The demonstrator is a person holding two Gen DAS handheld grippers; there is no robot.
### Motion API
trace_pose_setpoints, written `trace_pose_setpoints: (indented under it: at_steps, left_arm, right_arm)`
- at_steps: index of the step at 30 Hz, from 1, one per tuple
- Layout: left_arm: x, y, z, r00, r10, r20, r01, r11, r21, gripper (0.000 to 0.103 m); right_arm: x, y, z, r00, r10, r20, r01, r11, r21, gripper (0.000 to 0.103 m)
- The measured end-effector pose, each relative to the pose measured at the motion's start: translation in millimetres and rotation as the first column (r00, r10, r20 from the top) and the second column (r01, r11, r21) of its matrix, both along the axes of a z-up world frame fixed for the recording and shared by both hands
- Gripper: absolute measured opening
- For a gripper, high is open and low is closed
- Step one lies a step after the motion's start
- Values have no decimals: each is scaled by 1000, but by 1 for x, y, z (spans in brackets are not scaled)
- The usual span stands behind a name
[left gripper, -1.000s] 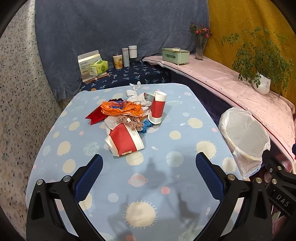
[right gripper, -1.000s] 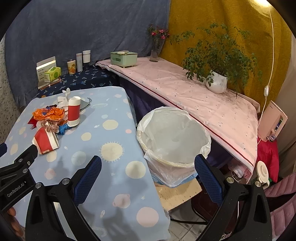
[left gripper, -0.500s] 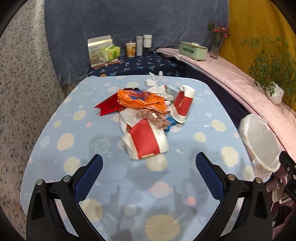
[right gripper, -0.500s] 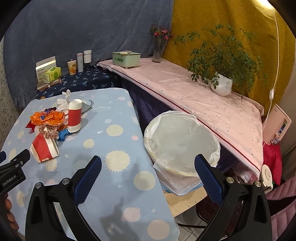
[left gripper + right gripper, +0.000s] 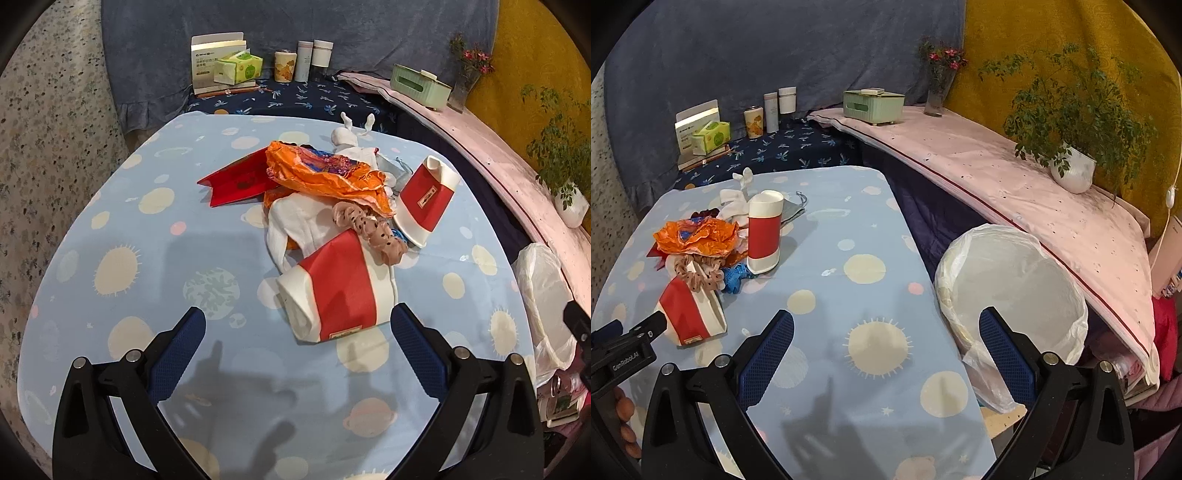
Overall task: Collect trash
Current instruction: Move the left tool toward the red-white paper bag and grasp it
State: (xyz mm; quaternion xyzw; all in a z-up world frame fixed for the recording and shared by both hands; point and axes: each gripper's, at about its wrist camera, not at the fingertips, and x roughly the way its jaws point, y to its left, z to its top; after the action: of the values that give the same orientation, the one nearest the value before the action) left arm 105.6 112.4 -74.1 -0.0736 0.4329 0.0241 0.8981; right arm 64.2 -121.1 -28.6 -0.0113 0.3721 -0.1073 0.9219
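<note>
Even indoor light, soft shadows, sharp focus, fisheye-warped dark corners.

Table with blue planet-print cloth (image 5: 122,229). Behind it, dark blue patterned surface holds an open white box (image 5: 218,61), green tissue pack (image 5: 238,68) leaning against it, a printed can (image 5: 285,65) and two pale tumblers (image 5: 314,59) side by side. Pink-covered ledge (image 5: 1015,184) carries a green tissue box (image 5: 873,105), flower vase (image 5: 936,92), potted plant (image 5: 1071,147). Grey-blue curtain (image 5: 757,48) behind; yellow cloth (image 5: 1052,33) at right.
</note>
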Motion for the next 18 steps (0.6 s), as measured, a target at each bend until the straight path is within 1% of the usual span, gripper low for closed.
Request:
trace_pose_setpoints:
  at_steps: [6,9,12,14,18]
  left_arm:
    - [23,-10,11,999,-22,28,22,1000,-8,96]
    - [27,-8,11,999,-19,29,19,1000,-16,96]
    - [22,-1,5,1000,-16,20,16,1000,-23,96]
    - [19,2,-4,1000,-12,0,12,1000,-22,96]
    - [20,-3,-16,999,-7,-34,6,1000,-27,96]
  right_arm:
    - [14,7,-9,1000,10,-17,-9,1000,15,96]
    - [18,9,-11,1000,18,-21,-18,1000,19,96]
    - [19,13,-13,999,32,-22,-31,999,28,96]
    - [22,17,-16,999,40,-29,-39,999,23,96]
    - [25,25,-22,998,49,-42,-48,999,24,96]
